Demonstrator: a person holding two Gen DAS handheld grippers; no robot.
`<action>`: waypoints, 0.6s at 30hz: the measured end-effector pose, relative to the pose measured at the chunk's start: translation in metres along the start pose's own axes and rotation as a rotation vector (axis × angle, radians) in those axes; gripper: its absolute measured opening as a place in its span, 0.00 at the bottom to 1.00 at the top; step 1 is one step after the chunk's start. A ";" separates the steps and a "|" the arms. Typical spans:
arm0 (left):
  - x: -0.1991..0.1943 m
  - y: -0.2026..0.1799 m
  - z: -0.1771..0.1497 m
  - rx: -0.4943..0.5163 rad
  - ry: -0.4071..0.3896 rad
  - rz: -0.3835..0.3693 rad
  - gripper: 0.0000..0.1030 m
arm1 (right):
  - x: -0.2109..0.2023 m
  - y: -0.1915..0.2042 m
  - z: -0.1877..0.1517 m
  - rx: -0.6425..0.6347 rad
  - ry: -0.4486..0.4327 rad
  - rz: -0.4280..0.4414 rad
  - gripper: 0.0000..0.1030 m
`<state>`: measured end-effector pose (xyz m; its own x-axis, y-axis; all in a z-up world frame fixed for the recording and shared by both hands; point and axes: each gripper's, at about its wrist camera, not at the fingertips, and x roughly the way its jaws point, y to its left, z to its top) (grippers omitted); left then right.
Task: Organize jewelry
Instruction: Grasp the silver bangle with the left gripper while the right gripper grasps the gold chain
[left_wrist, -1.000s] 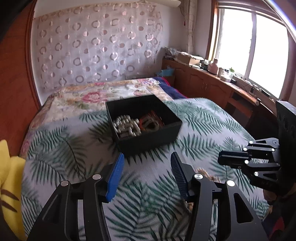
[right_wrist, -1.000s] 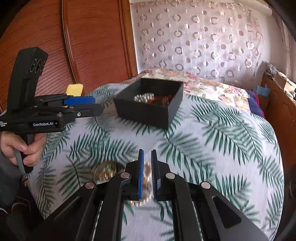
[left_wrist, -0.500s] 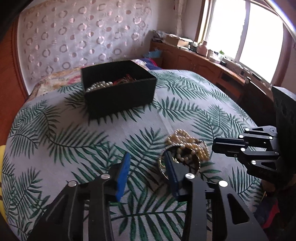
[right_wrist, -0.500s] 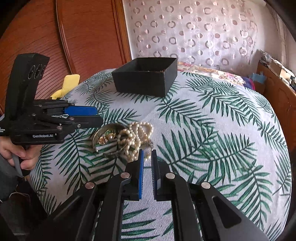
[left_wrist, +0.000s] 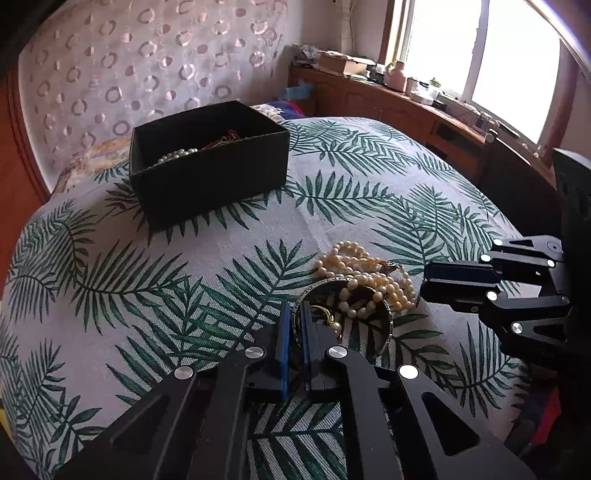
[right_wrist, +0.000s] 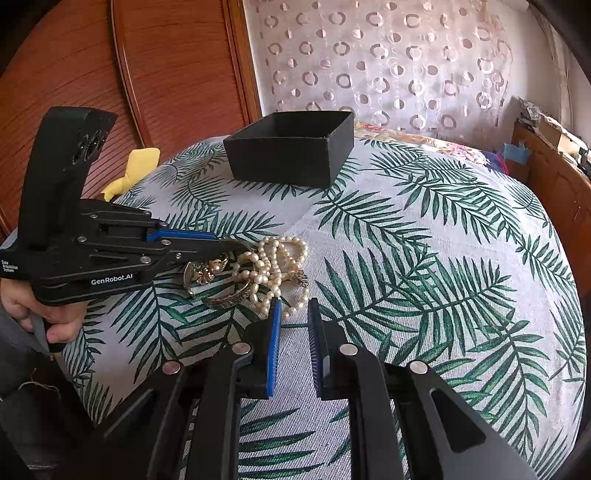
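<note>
A pile of cream pearl necklaces (left_wrist: 364, 275) (right_wrist: 275, 264) lies over a dark metal bangle (left_wrist: 384, 319) (right_wrist: 225, 301) on the leaf-print cloth. A gold trinket (right_wrist: 207, 273) sits inside the bangle. My left gripper (left_wrist: 294, 314) (right_wrist: 225, 245) is shut on the bangle's near rim. My right gripper (right_wrist: 294, 308) (left_wrist: 430, 280) is open a little, just in front of the pearls, touching nothing. A black box (left_wrist: 208, 162) (right_wrist: 291, 147) stands farther back with pearls (left_wrist: 177, 155) and red jewelry in it.
A yellow cloth (right_wrist: 131, 173) lies at the left edge of the bed near the wooden wall (right_wrist: 129, 74). A patterned curtain (right_wrist: 388, 62) hangs behind. A wooden counter (left_wrist: 406, 107) with clutter runs under the window at the right.
Both grippers came down from the box toward the jewelry pile. My left gripper went from wide open to shut on the bangle's rim. My right gripper opened slightly.
</note>
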<state>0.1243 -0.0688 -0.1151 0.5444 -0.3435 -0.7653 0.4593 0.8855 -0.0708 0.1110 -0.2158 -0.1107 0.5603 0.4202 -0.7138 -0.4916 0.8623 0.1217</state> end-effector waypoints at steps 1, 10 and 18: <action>-0.002 -0.001 0.000 0.002 -0.008 0.000 0.04 | 0.000 0.000 0.000 0.000 0.001 0.001 0.16; -0.027 0.006 0.000 -0.040 -0.099 0.044 0.04 | 0.001 0.001 0.001 -0.015 -0.002 -0.003 0.16; -0.040 0.012 0.001 -0.057 -0.137 0.069 0.04 | 0.004 0.013 0.008 -0.078 0.007 -0.022 0.29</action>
<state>0.1088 -0.0446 -0.0849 0.6660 -0.3175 -0.6750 0.3790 0.9234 -0.0605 0.1126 -0.2003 -0.1064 0.5668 0.3991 -0.7207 -0.5299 0.8465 0.0520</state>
